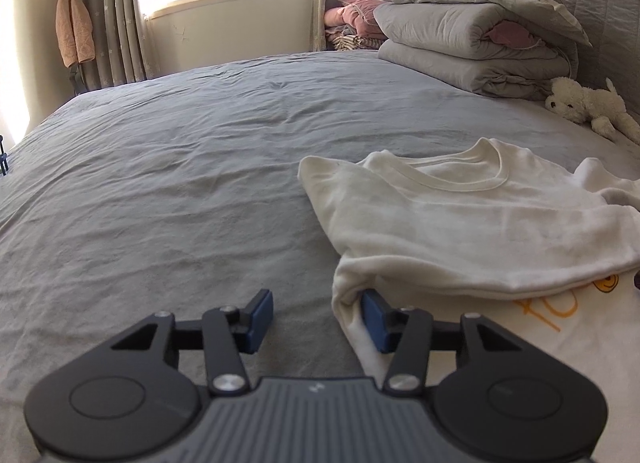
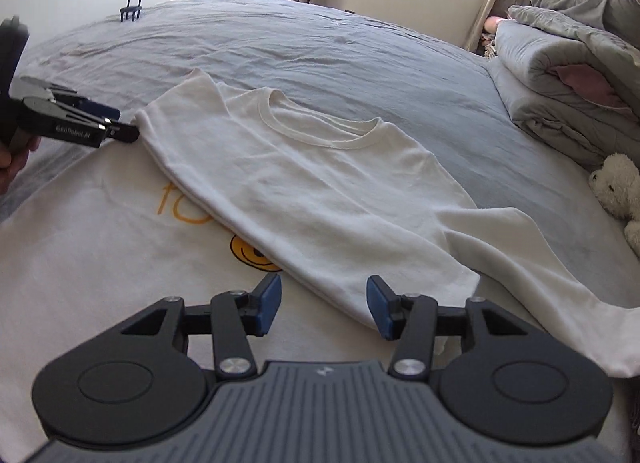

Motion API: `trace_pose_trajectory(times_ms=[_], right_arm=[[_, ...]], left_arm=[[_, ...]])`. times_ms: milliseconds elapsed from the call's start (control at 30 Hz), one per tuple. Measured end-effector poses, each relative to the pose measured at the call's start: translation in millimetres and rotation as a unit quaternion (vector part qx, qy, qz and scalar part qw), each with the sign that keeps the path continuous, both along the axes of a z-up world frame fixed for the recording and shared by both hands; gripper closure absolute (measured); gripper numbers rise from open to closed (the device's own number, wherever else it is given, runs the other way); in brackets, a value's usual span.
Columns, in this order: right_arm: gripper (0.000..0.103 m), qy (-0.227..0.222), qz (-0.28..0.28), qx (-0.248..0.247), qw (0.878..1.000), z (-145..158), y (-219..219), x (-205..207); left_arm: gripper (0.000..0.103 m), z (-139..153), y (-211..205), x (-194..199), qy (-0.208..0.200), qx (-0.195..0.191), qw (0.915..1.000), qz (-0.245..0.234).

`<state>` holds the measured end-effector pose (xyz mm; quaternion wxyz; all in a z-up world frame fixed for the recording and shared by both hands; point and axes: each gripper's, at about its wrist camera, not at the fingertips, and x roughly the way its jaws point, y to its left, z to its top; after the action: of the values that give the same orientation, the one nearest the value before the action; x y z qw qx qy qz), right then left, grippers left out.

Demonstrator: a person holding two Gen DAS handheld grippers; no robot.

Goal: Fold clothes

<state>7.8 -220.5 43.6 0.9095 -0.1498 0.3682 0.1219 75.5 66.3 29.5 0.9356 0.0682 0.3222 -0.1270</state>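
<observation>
A white long-sleeved shirt (image 1: 472, 223) lies on the grey bed, its top half folded down over the lower half so the collar (image 2: 320, 127) faces up and an orange print (image 2: 244, 251) peeks out below. My left gripper (image 1: 318, 321) is open at the fold's left corner, its right pad against the cloth edge. It also shows in the right wrist view (image 2: 116, 123). My right gripper (image 2: 324, 309) is open, low over the folded edge near the sleeve (image 2: 540, 275).
Grey bed sheet (image 1: 180, 167) spreads wide to the left. Folded quilts and pillows (image 1: 476, 35) are stacked at the headboard, with a white plush dog (image 1: 592, 107) beside them. A small black stand (image 2: 132, 7) sits at the far bed edge. Window and curtains behind.
</observation>
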Motion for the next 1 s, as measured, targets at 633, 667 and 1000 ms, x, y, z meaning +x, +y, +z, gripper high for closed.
trace_pose_trajectory(times_ms=[633,667,1000], right_arm=[[0.098,0.060,-0.067,0.107,0.990,13,-17,-2],[0.098,0.066,-0.068,0.103,0.990,10,-16,-2],[0.098,0.083,-0.072,0.098,0.989,6,-16,-9]], left_arm=[[0.094,8,13,1,0.023,-0.048,0.9986,-0.004],[0.094,7,12,1,0.024,-0.045,0.9987,-0.004],[0.094,5,13,1,0.026,-0.039,0.9989,0.000]])
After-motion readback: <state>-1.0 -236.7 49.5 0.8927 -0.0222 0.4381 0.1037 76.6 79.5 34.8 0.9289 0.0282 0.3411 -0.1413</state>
